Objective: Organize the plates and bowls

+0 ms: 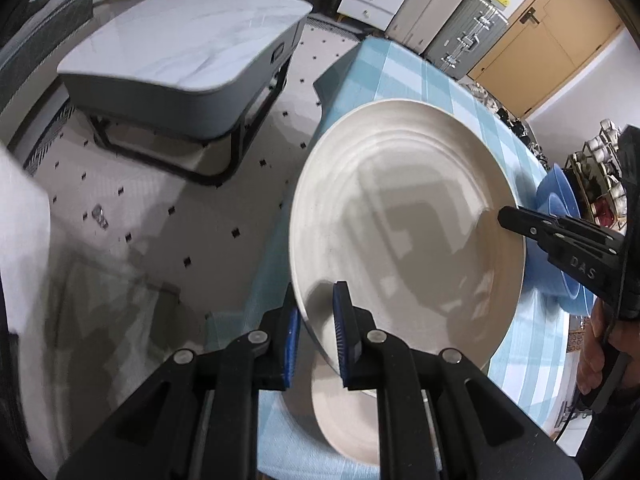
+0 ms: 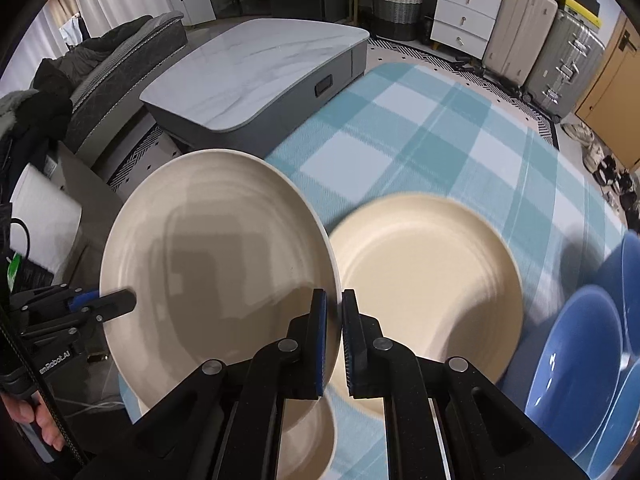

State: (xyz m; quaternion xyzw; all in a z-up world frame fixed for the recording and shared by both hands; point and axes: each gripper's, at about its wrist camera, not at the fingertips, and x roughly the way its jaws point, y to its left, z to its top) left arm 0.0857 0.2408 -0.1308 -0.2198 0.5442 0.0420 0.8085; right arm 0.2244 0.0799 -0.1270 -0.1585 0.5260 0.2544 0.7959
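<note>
The left gripper and right gripper each clamped opposite rims of one empty cream plate, raised above the checked surface. Beyond lay a second plate, with empty blue bowls to the right. Gripper lettering read "DAS".

Two close wrist fisheyes from opposite rims of one raised cream plate, perhaps facing each other.
</note>
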